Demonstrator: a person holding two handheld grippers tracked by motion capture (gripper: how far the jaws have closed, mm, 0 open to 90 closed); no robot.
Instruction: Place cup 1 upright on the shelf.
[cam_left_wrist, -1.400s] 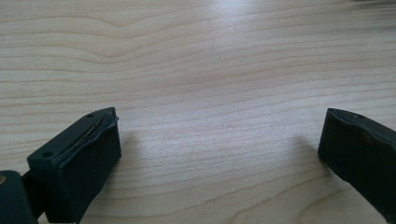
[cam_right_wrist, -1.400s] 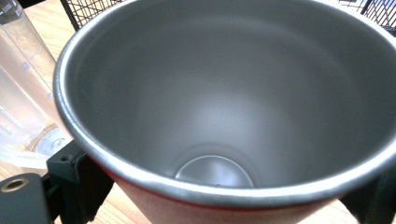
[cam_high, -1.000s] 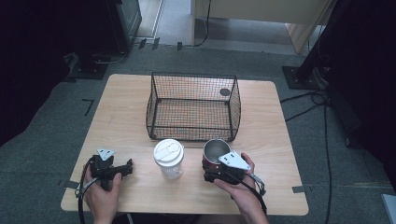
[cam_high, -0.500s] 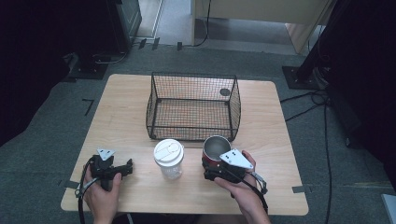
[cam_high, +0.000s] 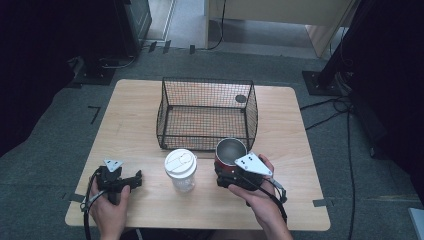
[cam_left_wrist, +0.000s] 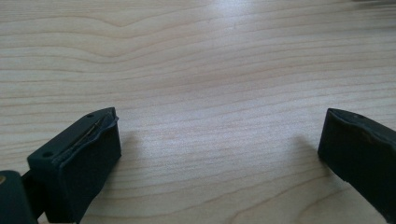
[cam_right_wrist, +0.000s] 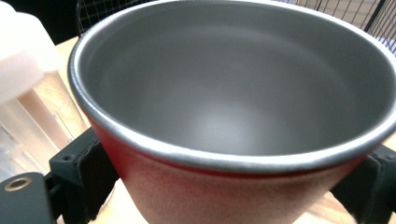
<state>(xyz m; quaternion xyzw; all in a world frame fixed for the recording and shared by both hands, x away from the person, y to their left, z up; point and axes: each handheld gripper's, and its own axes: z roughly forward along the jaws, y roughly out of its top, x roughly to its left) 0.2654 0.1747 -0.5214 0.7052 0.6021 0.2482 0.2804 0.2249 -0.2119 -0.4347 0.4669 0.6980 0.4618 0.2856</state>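
Note:
My right gripper (cam_high: 226, 176) is shut on a red metal cup (cam_high: 230, 152) with a steel inside, held just in front of the wire basket (cam_high: 207, 116). In the right gripper view the red cup (cam_right_wrist: 233, 116) sits tight between both jaws, its open mouth facing the camera. A clear plastic cup with a white lid (cam_high: 181, 169) stands to the left of the red cup. My left gripper (cam_high: 134, 178) rests near the table's front left edge, pointing right. Its jaws stand wide open over bare wood (cam_left_wrist: 215, 93) with nothing between them.
The black wire basket is empty and stands mid-table, open at the top. The wooden table (cam_high: 135, 105) has bare room left and right of the basket. Cables (cam_high: 345, 107) and stand bases lie on the grey floor around the table.
My right gripper has lifted the red cup a little off the table, so it now shows higher against the basket's front. The left gripper and the lidded cup have not moved.

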